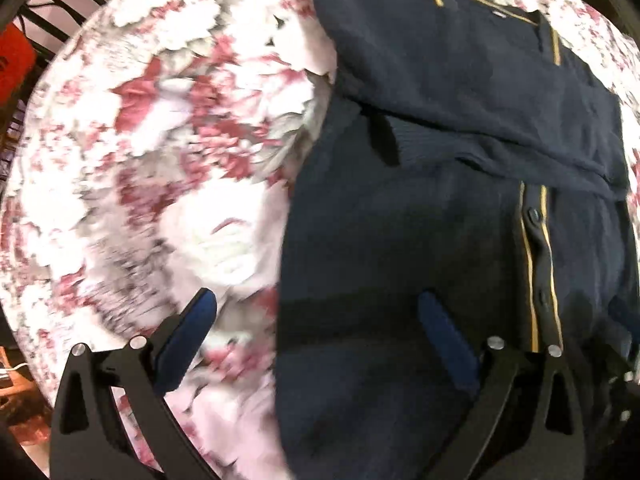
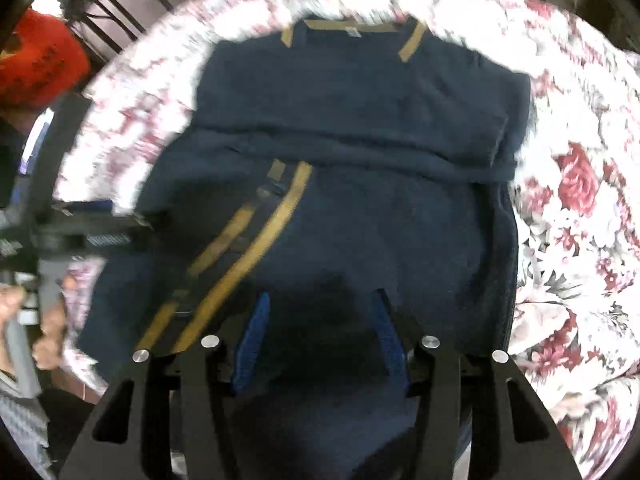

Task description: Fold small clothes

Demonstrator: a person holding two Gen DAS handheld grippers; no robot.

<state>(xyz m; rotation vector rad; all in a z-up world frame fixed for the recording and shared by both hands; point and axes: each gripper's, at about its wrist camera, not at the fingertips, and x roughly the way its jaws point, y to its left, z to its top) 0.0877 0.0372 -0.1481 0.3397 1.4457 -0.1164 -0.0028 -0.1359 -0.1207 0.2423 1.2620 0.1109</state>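
A navy cardigan [image 1: 440, 220] with yellow stripes along its button band lies flat on a floral bedspread [image 1: 160, 140], with a sleeve folded across its chest. My left gripper [image 1: 316, 300] hangs open and wide over the garment's left edge. One of its fingers is above the bedspread, the other above the navy cloth, and nothing is between them. In the right wrist view the cardigan [image 2: 360, 200] fills the middle. My right gripper [image 2: 320, 300] is open above its lower part, with no cloth pinched between the blue pads. My left gripper [image 2: 88, 232] also shows at the garment's left edge.
The floral bedspread [image 2: 580, 220] spreads out on every side of the cardigan. Black metal bed rails [image 2: 120, 20] run along the far edge, with an orange object [image 2: 40, 60] beyond them. A person's hand [image 2: 48, 320] holds the left tool at the lower left.
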